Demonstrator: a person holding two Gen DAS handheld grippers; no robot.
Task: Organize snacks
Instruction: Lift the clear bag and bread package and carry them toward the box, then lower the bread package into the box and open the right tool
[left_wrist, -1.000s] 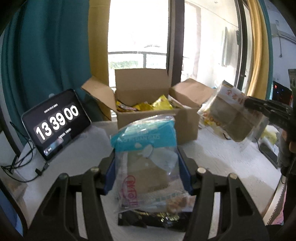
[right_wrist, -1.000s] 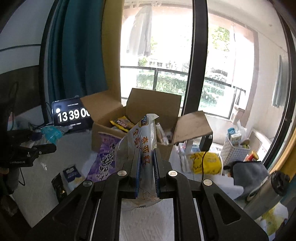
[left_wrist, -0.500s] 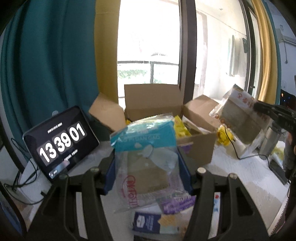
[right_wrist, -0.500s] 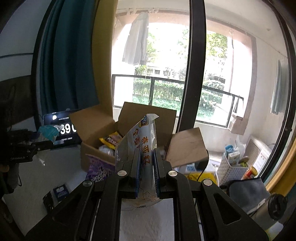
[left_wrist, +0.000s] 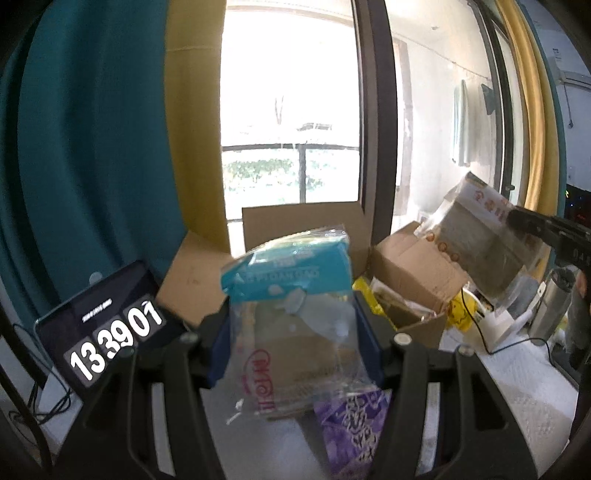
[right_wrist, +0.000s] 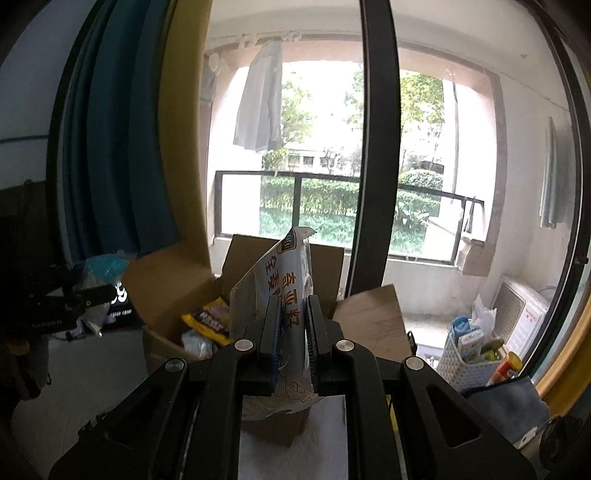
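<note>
My left gripper (left_wrist: 293, 332) is shut on a clear snack packet with a teal top (left_wrist: 291, 295), held upright in front of the open cardboard box (left_wrist: 303, 225). My right gripper (right_wrist: 290, 325) is shut on a white snack bag with orange characters (right_wrist: 286, 273), held edge-on above the same cardboard box (right_wrist: 170, 280). Yellow snack packs (right_wrist: 210, 319) lie inside the box. In the left wrist view the right gripper (left_wrist: 532, 221) holds its bag (left_wrist: 480, 236) at the far right, over the box's right flap. In the right wrist view the left gripper (right_wrist: 92, 291) shows at the far left.
A tablet showing a clock (left_wrist: 107, 339) leans at the left of the white table (left_wrist: 517, 387). A purple snack packet (left_wrist: 351, 421) lies on the table below my left gripper. A white basket of items (right_wrist: 476, 350) and a grey cloth (right_wrist: 506, 402) sit at the right. Window and curtains stand behind.
Both grippers have risen and moved closer to the box with their packets still held. The box now sits lower and nearer in both views; the dark packets on the table have dropped out of sight.
</note>
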